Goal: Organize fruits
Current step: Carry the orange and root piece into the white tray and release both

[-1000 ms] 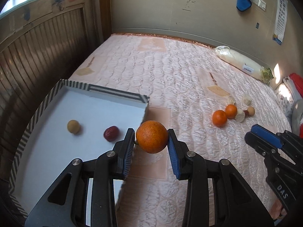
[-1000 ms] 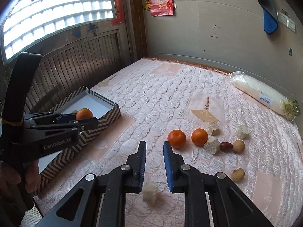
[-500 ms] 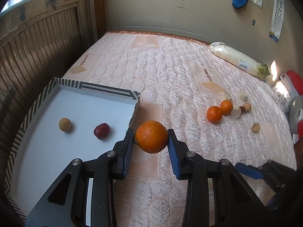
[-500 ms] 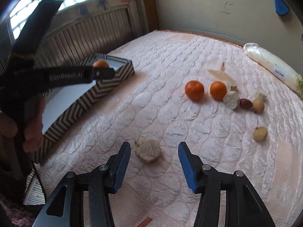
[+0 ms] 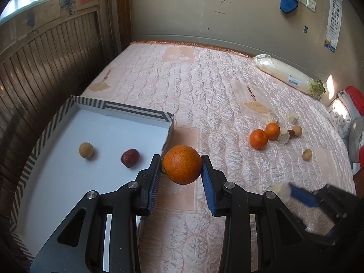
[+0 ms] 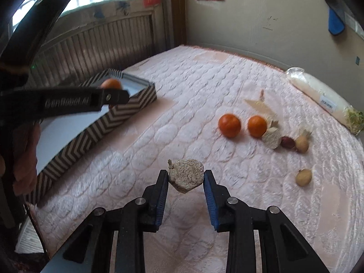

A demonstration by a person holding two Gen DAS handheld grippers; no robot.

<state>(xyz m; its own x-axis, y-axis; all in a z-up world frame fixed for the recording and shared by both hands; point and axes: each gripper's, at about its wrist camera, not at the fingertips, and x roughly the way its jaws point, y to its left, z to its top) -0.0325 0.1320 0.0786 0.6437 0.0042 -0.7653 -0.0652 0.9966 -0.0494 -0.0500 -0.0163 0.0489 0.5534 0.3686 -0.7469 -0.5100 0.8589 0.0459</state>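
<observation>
Now the left gripper (image 5: 182, 169) is clamped on an orange (image 5: 182, 164), held just beside the near corner of the striped tray (image 5: 134, 111), over the quilt (image 5: 204, 86). The right gripper (image 6: 186, 177) is closing on a pale rough chunk (image 6: 186, 177) between its pads, well apart from the tray. Inside the tray lie a red date (image 5: 129, 157) and a tan fruit (image 5: 86, 150). This looks like the carrying step; next, the orange needs moving over the tray and releasing.
</observation>
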